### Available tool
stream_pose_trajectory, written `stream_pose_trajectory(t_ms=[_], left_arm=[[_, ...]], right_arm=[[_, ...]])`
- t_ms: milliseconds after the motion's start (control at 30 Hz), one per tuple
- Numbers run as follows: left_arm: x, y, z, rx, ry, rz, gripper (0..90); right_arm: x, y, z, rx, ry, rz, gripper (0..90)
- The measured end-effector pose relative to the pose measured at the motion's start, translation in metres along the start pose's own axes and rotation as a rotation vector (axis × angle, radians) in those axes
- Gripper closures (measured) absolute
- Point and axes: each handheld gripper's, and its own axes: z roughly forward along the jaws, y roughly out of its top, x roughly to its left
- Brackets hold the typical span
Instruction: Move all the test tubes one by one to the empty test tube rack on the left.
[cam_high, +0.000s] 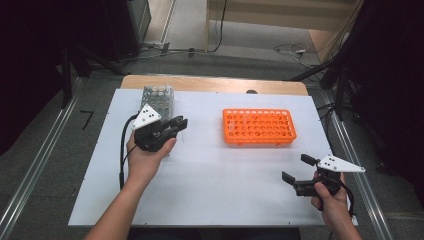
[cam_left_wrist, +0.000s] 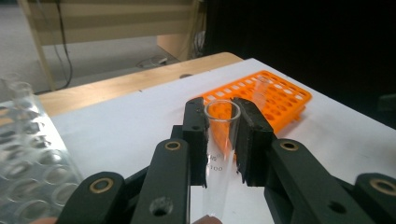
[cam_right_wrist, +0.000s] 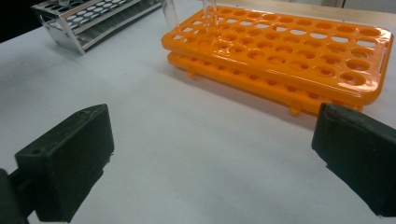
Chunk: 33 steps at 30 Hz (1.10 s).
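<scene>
the left gripper (cam_left_wrist: 223, 140) has its fingers (cam_left_wrist: 195, 135) closed on a clear glass test tube (cam_left_wrist: 219, 140), whose open mouth stands just above the finger tips with its printed scale between the pads. taking the orange rack (cam_high: 259, 127) as the landmark, this gripper hangs over the white tabletop (cam_high: 210, 175) to the rack's left, a bare strip of tabletop between them, with nothing standing in that strip. the metal rack (cam_high: 158, 97) sits farther left of the orange rack, just behind the left gripper, and holds more clear tubes. the right gripper (cam_high: 299, 172) is near the front right corner of the orange rack, toward the person's side, its fingers (cam_right_wrist: 70, 158) spread wide with only bare tabletop between them. in the right gripper view a clear tube (cam_right_wrist: 169, 14) shows at the orange rack's far left corner. the rack's many holes look empty from above.
</scene>
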Motion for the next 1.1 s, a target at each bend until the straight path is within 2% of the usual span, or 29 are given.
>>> stream_pose_trajectory(t_ms=[67,167,567,733,1100], left_arm=[[0.007,0.004,0.002,0.006,0.014,0.011,75.6],[0.019,0.009,0.005,0.009,0.027,-0.011,75.6],[0.057,0.025,0.019,0.006,0.115,-0.035,75.6],[0.071,0.031,0.029,0.004,0.146,-0.050,75.6],[0.097,0.042,0.056,0.009,0.219,-0.048,75.6]], right_arm=[[-0.002,-0.001,0.000,0.000,-0.008,0.003,0.0],[-0.004,-0.002,-0.001,-0.001,-0.013,0.006,0.0],[-0.004,-0.003,0.000,0.001,-0.009,0.003,0.0],[-0.004,-0.004,0.000,0.002,-0.006,0.004,0.0],[-0.005,-0.005,0.000,0.001,-0.005,0.015,0.0]])
